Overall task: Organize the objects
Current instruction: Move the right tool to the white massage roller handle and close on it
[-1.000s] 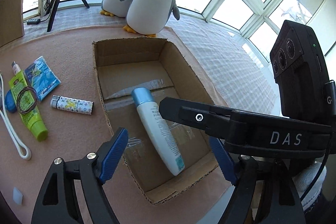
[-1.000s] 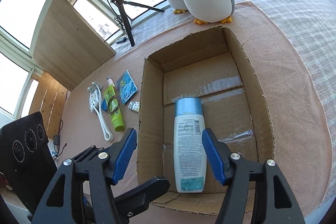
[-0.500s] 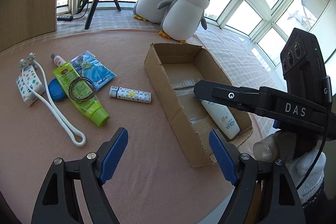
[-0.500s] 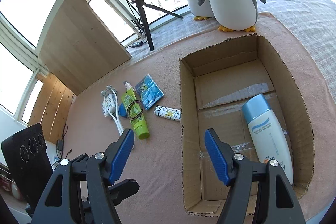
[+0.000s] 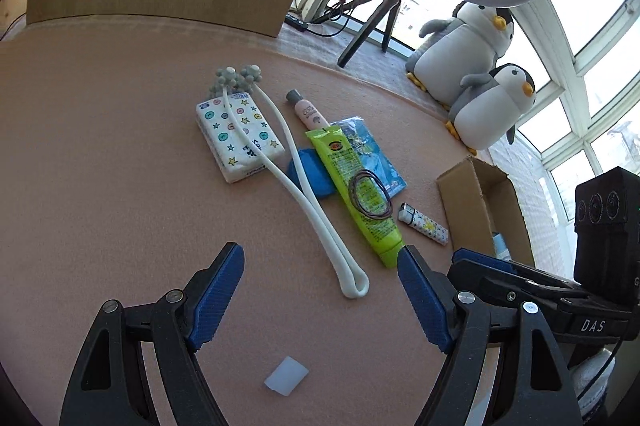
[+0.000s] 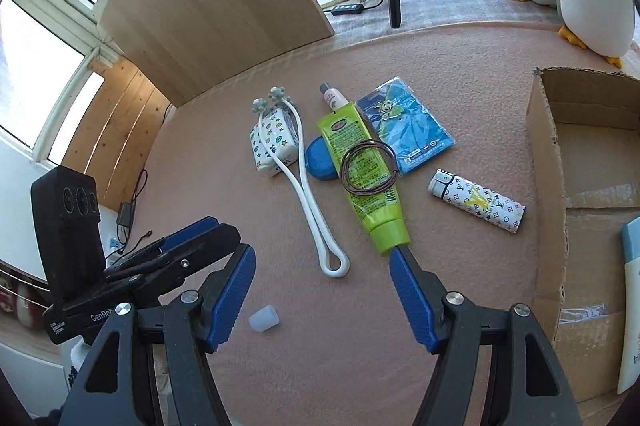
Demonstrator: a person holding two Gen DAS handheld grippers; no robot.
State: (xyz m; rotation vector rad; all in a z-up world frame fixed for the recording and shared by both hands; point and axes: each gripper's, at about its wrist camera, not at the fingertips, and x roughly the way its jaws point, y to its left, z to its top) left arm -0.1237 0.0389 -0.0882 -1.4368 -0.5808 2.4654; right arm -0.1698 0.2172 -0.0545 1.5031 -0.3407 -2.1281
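Two hand-held grippers are in view, both with blue ribbed pads spread wide and nothing between them: the left hand-held gripper [image 5: 320, 290] and the right hand-held gripper [image 6: 322, 286]. They hover side by side over a counter [image 5: 100, 166] covered in pink felt-like cloth.

Ahead of both lies one cluster of loose items. Counted: one lime-green squeeze tube [image 6: 366, 178] of soft plastic, its cap nearest the right hand-held gripper's right pad; one thin brown wire ring [image 6: 370, 166] lying on that tube; one long white rubbery looped massager [image 5: 304, 194] with grey knobbed heads, its loop end just ahead of the left hand-held gripper's gap; one soft tissue pack [image 5: 238, 138] printed with stars and buttons, under the massager; one flat blue oval piece [image 6: 318, 160]; one small pink tube [image 5: 306, 110] with a grey cap; one glossy blue foil packet [image 6: 406, 134]; one patterned white lighter [image 6: 476, 200], ahead and right of the right hand-held gripper.

One small translucent cap [image 6: 264, 318] lies close below the pads.

One open corrugated cardboard box [image 6: 548, 186] stands far right, holding one white bottle [image 6: 632, 306] with a blue cap.

Two plush penguins [image 5: 488, 106] sit beyond.
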